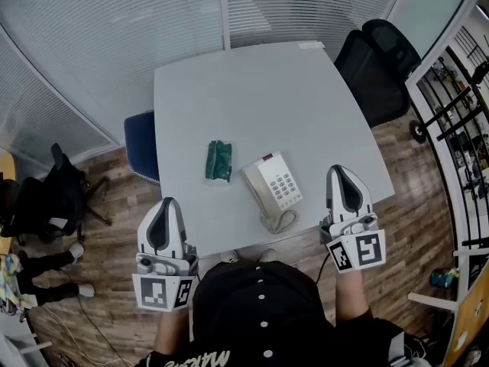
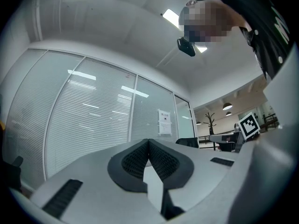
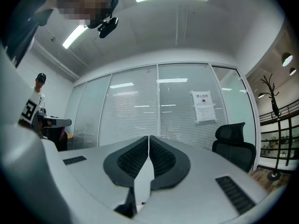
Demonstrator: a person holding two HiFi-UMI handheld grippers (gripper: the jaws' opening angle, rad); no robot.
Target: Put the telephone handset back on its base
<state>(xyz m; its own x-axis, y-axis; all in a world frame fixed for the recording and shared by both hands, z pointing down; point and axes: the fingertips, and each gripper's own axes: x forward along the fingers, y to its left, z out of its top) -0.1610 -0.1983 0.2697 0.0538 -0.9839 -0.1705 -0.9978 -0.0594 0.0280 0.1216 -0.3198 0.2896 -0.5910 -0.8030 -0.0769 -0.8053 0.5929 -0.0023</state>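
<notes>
Left hand-held gripper [image 1: 166, 202], right hand-held gripper [image 1: 341, 170] — telephone [image 1: 273, 186] between, nearer the right

The table [image 1: 306, 90] is showing a smooth matt top; on it, the telephone [image 1: 273, 186] is looking plastic, the green pouch [image 1: 218, 160] crinkled.

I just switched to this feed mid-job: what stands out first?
A cream telephone sits near the front edge of the grey table, a green packet just left of it. The left hand-held gripper and right hand-held gripper hang shut and empty at that edge.
</notes>
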